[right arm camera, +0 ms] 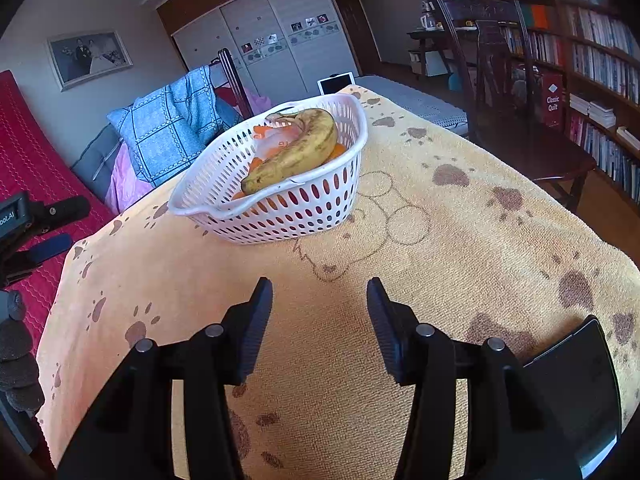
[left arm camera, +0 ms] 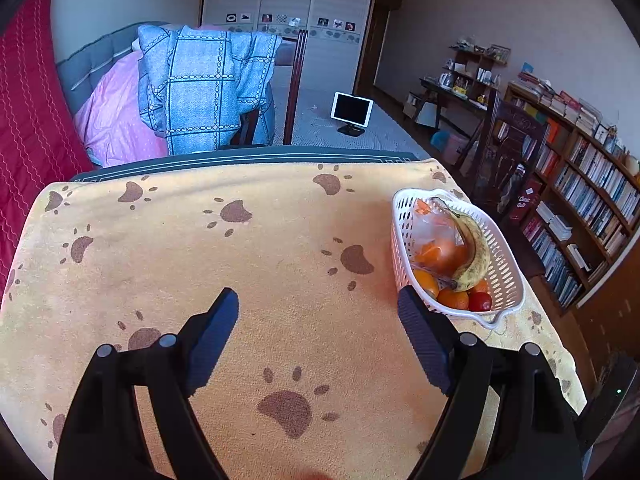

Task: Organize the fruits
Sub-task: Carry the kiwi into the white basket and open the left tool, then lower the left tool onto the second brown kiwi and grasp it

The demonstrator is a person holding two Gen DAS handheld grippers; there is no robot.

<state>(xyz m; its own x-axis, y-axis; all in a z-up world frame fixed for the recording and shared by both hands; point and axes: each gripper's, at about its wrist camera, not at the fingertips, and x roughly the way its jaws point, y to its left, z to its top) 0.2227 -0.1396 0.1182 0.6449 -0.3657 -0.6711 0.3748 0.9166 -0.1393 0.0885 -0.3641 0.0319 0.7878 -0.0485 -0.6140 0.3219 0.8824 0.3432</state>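
**Fruit gathered in the white basket, both claws empty**

A soft, nubbly orange towel (left arm camera: 280, 264) printed with brown paw marks covered the table. On it stood an oval basket (left arm camera: 508, 276) of white plastic, its walls pierced with rows of small slots and its rim drawn into a small spout at the near end. Inside lay a curved yellow banana (left arm camera: 476, 248), heavily brown-speckled, on top of a crinkled clear plastic bag (left arm camera: 434, 236) with orange pieces in it. Round, smooth oranges (left arm camera: 454, 299) and one small glossy red fruit (left arm camera: 480, 301) sat at the basket's near end.

The left wrist view looked down into the basket from its left and showed the oranges and the red fruit. The right wrist view saw the basket (right arm camera: 280, 216) from lower, farther away in the middle of the cloth, so the banana (right arm camera: 296, 148) showed above the rim and the lower fruit only as colour through the slots. That view also showed a dark, flat, shiny thing (right arm camera: 576, 396) at the near right edge; what it was could not be told.

The left claw (left arm camera: 318, 312) stood wide, its ribbed black pads holding nothing, the right pad just beside the basket's near wall; whether it touched could not be told. The right claw (right arm camera: 320, 300) stood at a narrower gap over bare cloth, holding nothing, well short of the basket.
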